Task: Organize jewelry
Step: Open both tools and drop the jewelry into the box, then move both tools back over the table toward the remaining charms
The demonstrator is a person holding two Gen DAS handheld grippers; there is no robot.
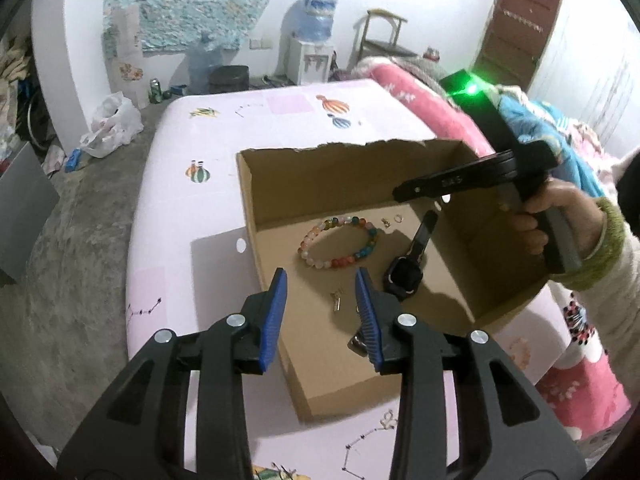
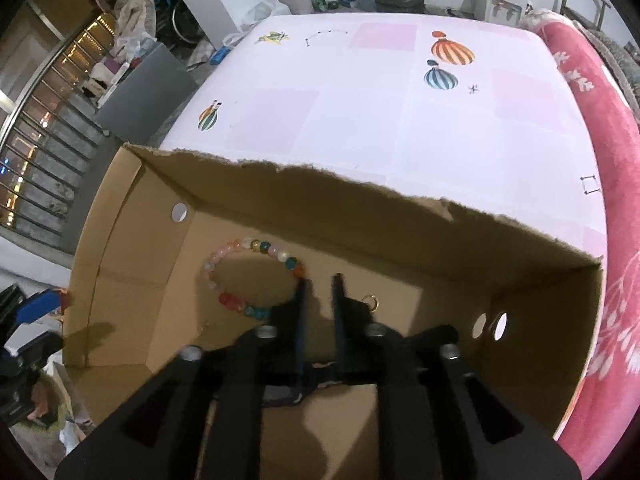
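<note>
Jewelry lies inside the cardboard box (image 1: 280,184) on the bed: a bead bracelet (image 1: 340,242), a watch (image 1: 404,274), small pieces. Both tools hang over it empty, left tool (image 1: 322,294) and right tool (image 2: 320,296) parted. Next, I'd guess, another piece gets fetched.

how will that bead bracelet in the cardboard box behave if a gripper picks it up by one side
The bead bracelet is a loop of separate round beads lying flat on the box floor, so it would probably sag and dangle rather than hold its ring shape. The beads look glossy, so they may slip between narrow pads. Pushed, it would likely deform and slide rather than roll away.
</note>
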